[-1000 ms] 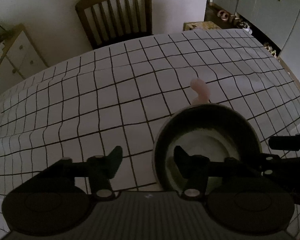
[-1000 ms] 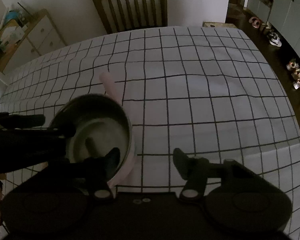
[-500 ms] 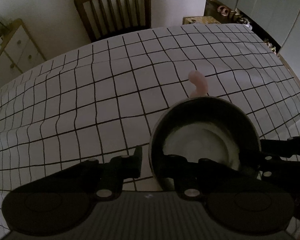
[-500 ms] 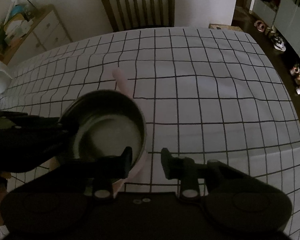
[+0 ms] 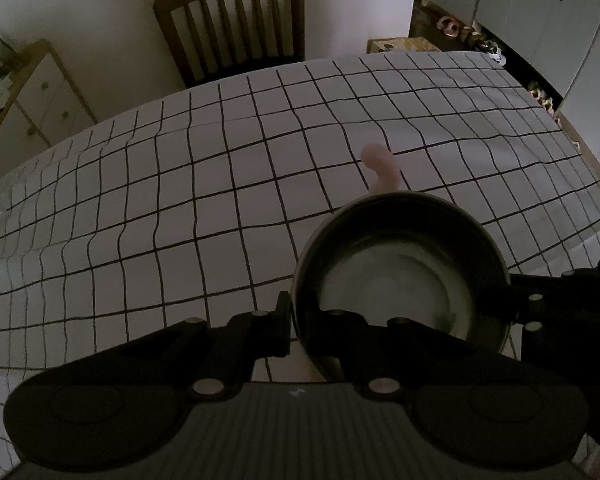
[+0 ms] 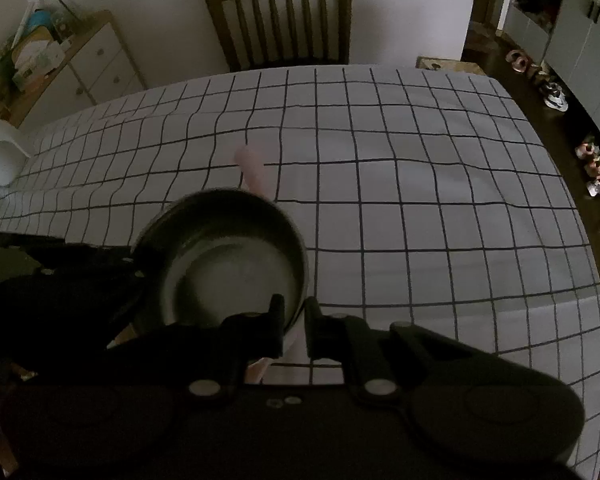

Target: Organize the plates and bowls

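Observation:
A dark bowl [image 5: 400, 280] with a pale inside sits over a pink dish whose handle [image 5: 382, 168] sticks out behind it. My left gripper [image 5: 300, 320] is shut on the bowl's left rim, one finger inside and one outside. In the right wrist view the same bowl [image 6: 224, 264] is at lower left, the pink handle [image 6: 254, 170] behind it. My right gripper [image 6: 294, 320] is shut on the bowl's near right rim. Each gripper shows as a dark shape in the other's view.
The table [image 6: 420, 200] has a white cloth with a black grid. A wooden chair [image 5: 236, 16] stands at the far edge. A cabinet [image 6: 88, 60] is at far left; shoes [image 6: 592, 172] lie on the floor at right.
Both grippers have closed from open onto the bowl's rim, left on the left side and right on the near right side. The bowl now looks slightly raised.

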